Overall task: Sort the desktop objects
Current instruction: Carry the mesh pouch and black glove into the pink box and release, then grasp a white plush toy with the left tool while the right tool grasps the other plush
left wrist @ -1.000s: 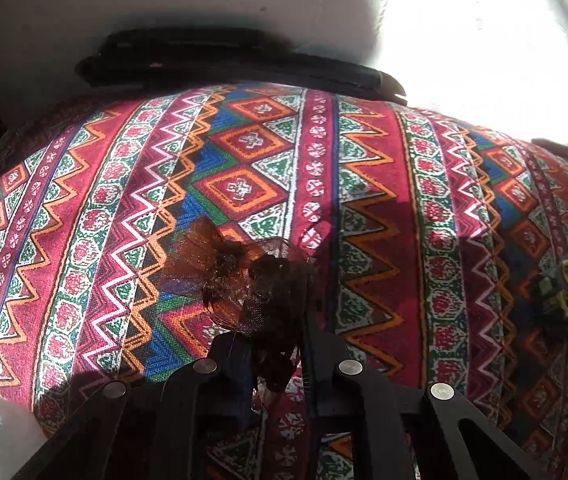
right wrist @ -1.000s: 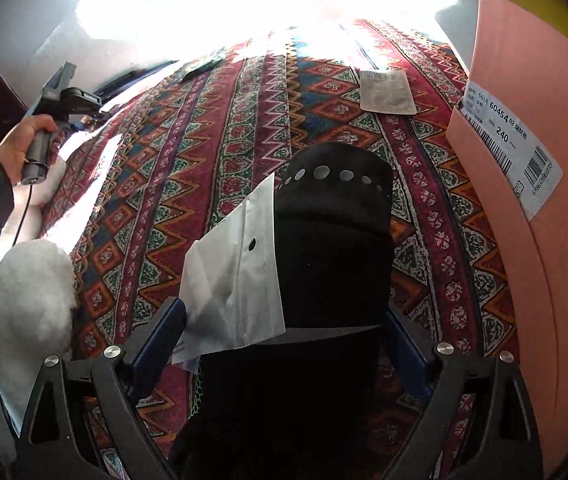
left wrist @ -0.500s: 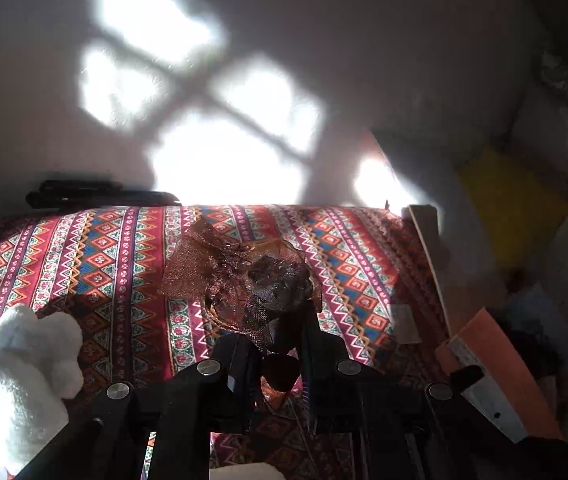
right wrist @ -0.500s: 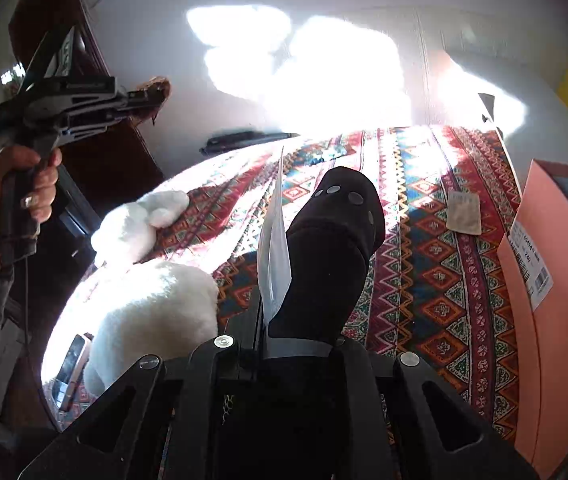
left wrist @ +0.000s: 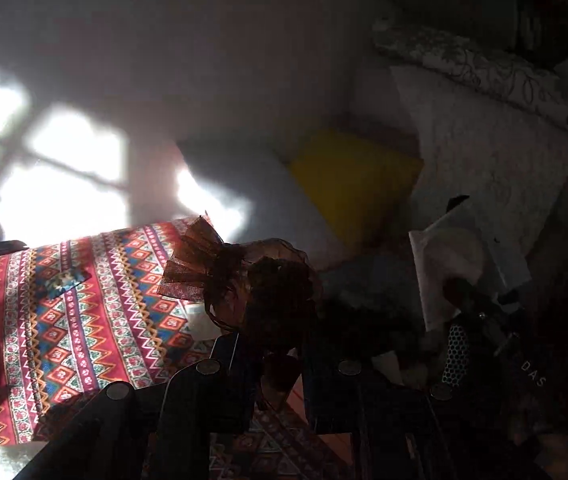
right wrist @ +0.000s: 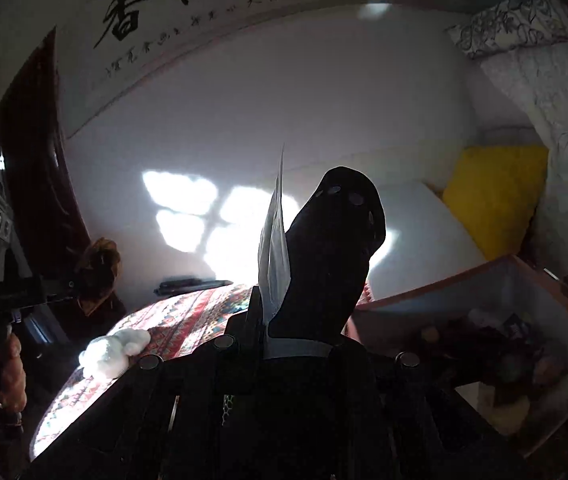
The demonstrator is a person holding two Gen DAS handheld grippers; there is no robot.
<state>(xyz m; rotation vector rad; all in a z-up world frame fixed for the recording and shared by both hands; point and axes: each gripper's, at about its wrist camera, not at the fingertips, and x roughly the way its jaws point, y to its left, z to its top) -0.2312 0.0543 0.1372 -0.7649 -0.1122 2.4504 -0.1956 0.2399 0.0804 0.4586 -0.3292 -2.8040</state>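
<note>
Patterned tablecloth (left wrist: 83, 320); white plush (right wrist: 111, 352), perhaps.

Two grippers are in view: the left gripper (left wrist: 277, 360) with one brown mesh pouch (left wrist: 243, 280) between its fingers, and the right gripper (right wrist: 296, 332) with one black sock-like piece (right wrist: 332, 252) and one white plastic bag (right wrist: 273, 248) pinched together. Left of the right gripper lies one white plush toy (right wrist: 113, 350). To its right stands one pink box (right wrist: 484, 308), and beyond that one yellow cushion (right wrist: 492, 196). One patterned cloth (left wrist: 63, 320) spreads left of the left gripper, bearing one small dark packet (left wrist: 61, 280).
</note>
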